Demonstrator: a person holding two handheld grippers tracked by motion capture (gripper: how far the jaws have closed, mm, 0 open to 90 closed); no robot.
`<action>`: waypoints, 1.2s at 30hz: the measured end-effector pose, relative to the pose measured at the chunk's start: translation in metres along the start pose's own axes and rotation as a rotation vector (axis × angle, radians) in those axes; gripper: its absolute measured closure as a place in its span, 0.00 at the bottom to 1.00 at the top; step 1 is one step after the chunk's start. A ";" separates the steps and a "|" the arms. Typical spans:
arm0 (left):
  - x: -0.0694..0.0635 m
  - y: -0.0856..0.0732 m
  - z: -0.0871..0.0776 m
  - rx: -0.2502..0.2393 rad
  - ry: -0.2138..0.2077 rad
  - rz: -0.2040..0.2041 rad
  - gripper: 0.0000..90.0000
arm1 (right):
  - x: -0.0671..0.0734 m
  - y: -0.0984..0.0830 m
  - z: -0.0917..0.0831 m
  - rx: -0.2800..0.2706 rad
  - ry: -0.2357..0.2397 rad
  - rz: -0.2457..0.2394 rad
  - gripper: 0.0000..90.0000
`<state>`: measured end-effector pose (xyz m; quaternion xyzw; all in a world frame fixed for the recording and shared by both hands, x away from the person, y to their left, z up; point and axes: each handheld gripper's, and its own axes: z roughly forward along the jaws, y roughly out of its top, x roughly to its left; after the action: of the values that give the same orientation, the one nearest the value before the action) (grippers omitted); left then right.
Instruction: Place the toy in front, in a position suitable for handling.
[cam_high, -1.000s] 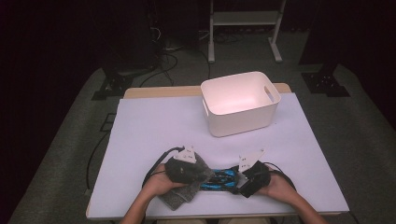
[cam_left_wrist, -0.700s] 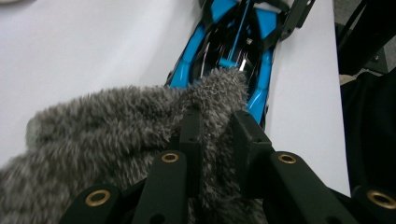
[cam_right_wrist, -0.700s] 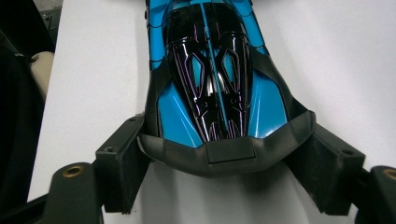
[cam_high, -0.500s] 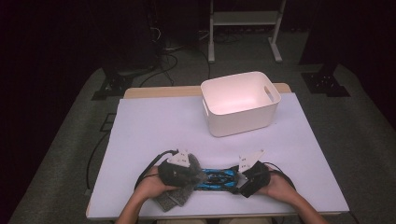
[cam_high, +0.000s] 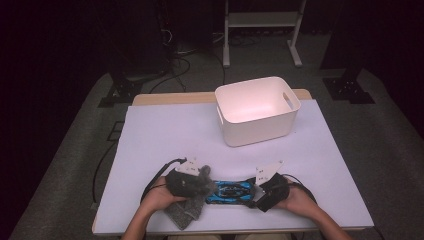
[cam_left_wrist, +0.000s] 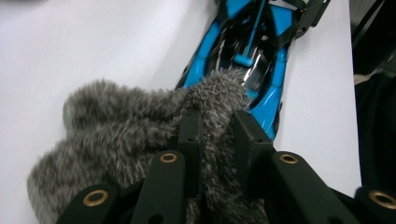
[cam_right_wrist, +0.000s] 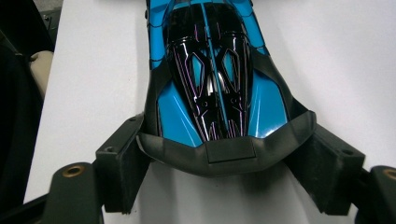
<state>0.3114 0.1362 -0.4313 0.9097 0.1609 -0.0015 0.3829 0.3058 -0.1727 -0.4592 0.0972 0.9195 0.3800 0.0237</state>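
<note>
A blue and black toy car (cam_high: 230, 191) lies on the white table (cam_high: 165, 135) near its front edge. My left gripper (cam_high: 200, 182) is shut on a grey fuzzy cloth (cam_left_wrist: 130, 126), and a fold of that cloth rests on one end of the car (cam_left_wrist: 252, 42). In the left gripper view the cloth bulges between the two jaws (cam_left_wrist: 217, 119). My right gripper (cam_high: 257, 192) grips the car's other end. In the right gripper view its pads (cam_right_wrist: 123, 163) press on both sides of the car's black end (cam_right_wrist: 210, 70).
An empty white bin (cam_high: 257, 110) with handle slots stands at the back right of the table. Cables trail from both grippers over the table's front. Dark floor, cables and a metal stand lie beyond the far edge.
My left gripper, with the cloth in it, has shifted slightly to the left over the car's end. The right gripper and the car have stayed put.
</note>
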 end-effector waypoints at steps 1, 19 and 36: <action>-0.001 0.001 0.001 -0.003 -0.005 0.004 0.83 | 0.000 0.000 0.000 -0.001 0.001 -0.002 0.26; 0.004 -0.005 -0.002 0.013 0.017 0.016 0.83 | 0.000 -0.001 0.000 -0.003 -0.003 -0.012 0.26; 0.002 0.013 0.007 0.022 0.088 0.039 0.81 | 0.001 -0.002 0.001 -0.011 -0.008 -0.012 0.27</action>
<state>0.3178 0.1240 -0.4275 0.9160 0.1598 0.0443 0.3654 0.3048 -0.1733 -0.4609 0.0931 0.9179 0.3846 0.0300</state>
